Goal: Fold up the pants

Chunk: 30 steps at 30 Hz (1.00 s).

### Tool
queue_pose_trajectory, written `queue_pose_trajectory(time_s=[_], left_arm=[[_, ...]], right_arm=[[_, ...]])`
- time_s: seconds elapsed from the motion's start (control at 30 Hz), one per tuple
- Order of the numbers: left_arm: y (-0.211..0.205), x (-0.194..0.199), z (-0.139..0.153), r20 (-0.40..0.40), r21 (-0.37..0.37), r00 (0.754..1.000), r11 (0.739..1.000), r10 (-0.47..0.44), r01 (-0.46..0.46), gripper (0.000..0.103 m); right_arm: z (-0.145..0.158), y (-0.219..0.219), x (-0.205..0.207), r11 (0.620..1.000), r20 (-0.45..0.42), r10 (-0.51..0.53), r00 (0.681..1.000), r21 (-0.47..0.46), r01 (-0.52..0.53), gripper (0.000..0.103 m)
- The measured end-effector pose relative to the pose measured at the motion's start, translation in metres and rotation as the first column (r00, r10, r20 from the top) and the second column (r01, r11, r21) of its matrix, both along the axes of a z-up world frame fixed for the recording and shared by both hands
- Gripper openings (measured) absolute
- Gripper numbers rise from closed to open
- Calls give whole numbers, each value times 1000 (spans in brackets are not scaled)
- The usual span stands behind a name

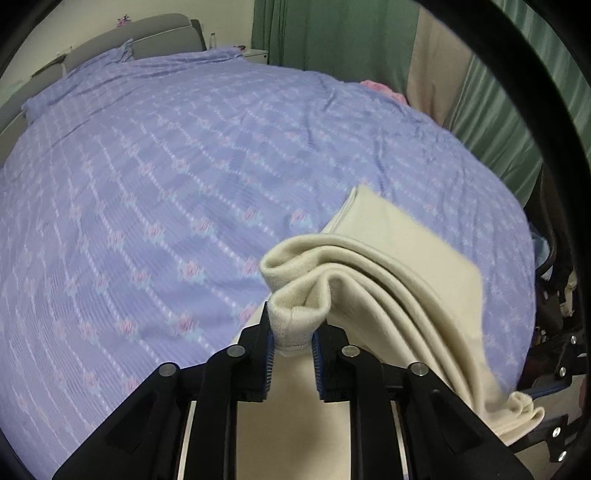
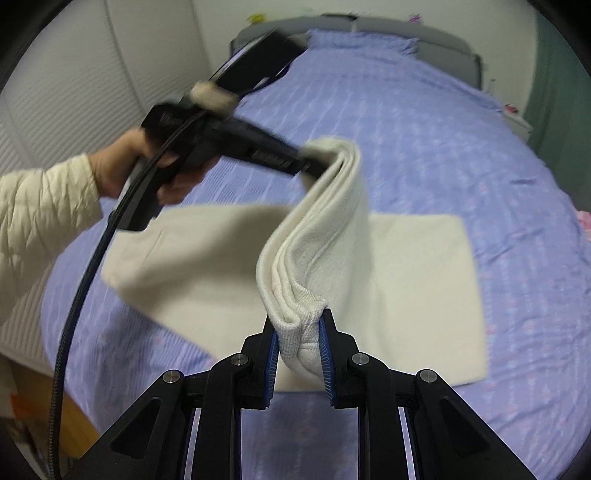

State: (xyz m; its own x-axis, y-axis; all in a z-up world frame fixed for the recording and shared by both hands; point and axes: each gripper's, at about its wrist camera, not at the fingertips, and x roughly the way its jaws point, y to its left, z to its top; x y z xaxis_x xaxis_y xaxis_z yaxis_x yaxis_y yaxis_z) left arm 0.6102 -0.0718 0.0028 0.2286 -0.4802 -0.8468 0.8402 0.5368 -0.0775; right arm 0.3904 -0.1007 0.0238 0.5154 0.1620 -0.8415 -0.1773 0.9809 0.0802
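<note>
Cream pants (image 2: 417,280) lie partly folded on the purple bedspread (image 2: 443,140). One end of them is lifted in a band between my two grippers. My left gripper (image 1: 291,332) is shut on the ribbed cuff end of the pants (image 1: 369,266), held above the bed. My right gripper (image 2: 300,332) is shut on the other corner of the same lifted end. In the right wrist view the left gripper (image 2: 301,157) shows up high at the left, clamped on the cloth and held by a hand.
The bed (image 1: 184,184) fills both views, with a grey headboard (image 1: 147,37) at the far end. Green curtains (image 1: 332,33) hang at the right. A white closet wall (image 2: 74,92) and a cardboard box (image 2: 55,424) stand at the left.
</note>
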Motion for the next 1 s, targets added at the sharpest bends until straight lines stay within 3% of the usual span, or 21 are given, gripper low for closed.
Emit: queue_pose_trajectory(time_s=[0.07, 0.13, 0.27, 0.33, 0.4, 0.47, 0.6, 0.67, 0.77, 0.8, 0.87, 0.9, 0.93, 1.0], left_arm=[[20, -1, -12, 13, 38, 1000, 999, 17, -18, 33], [40, 3, -23, 18, 89, 998, 994, 62, -63, 59], [89, -2, -44, 28, 185, 987, 970, 157, -159, 70], [112, -7, -52, 15, 192, 977, 959, 212, -211, 70], [130, -12, -58, -51, 158, 963, 954, 265, -254, 70], [141, -15, -60, -160, 63, 934, 947, 321, -314, 70], [130, -16, -73, -379, -106, 852, 898, 361, -428, 70], [121, -11, -85, -435, -129, 821, 876, 370, -464, 70], [101, -5, -93, -448, -110, 808, 874, 382, -474, 70], [91, -5, -96, -449, -94, 805, 876, 387, -473, 67], [83, -6, -99, -434, -66, 801, 872, 412, -485, 43], [79, -5, -99, -431, -52, 797, 870, 423, -490, 25], [78, -4, -97, -437, -48, 791, 867, 429, -497, 17], [75, -1, -85, -414, -47, 802, 870, 431, -491, 14]], right_arm=[[-15, 11, 1, 1000, -21, 23, 1000, -19, -23, 21], [-29, 18, 4, 999, -55, 29, 998, -20, -31, 22], [-57, 39, 7, 997, -117, 55, 992, -43, -61, 22], [-68, 47, 7, 996, -141, 66, 988, -57, -74, 22], [-78, 51, 6, 994, -158, 72, 985, -69, -84, 22], [-84, 51, 5, 994, -167, 74, 983, -72, -87, 22], [-86, 56, 6, 993, -171, 75, 982, -74, -89, 22], [-87, 55, 5, 994, -172, 69, 983, -69, -82, 22], [-88, 52, 4, 996, -173, 57, 983, -56, -68, 22], [-89, 51, 5, 996, -173, 56, 983, -54, -66, 22], [-88, 48, 6, 997, -176, 50, 983, -43, -59, 22], [-88, 46, 7, 998, -176, 48, 983, -36, -55, 22], [-86, 44, 7, 998, -174, 48, 984, -33, -54, 22], [-82, 41, 7, 998, -167, 47, 985, -19, -51, 22]])
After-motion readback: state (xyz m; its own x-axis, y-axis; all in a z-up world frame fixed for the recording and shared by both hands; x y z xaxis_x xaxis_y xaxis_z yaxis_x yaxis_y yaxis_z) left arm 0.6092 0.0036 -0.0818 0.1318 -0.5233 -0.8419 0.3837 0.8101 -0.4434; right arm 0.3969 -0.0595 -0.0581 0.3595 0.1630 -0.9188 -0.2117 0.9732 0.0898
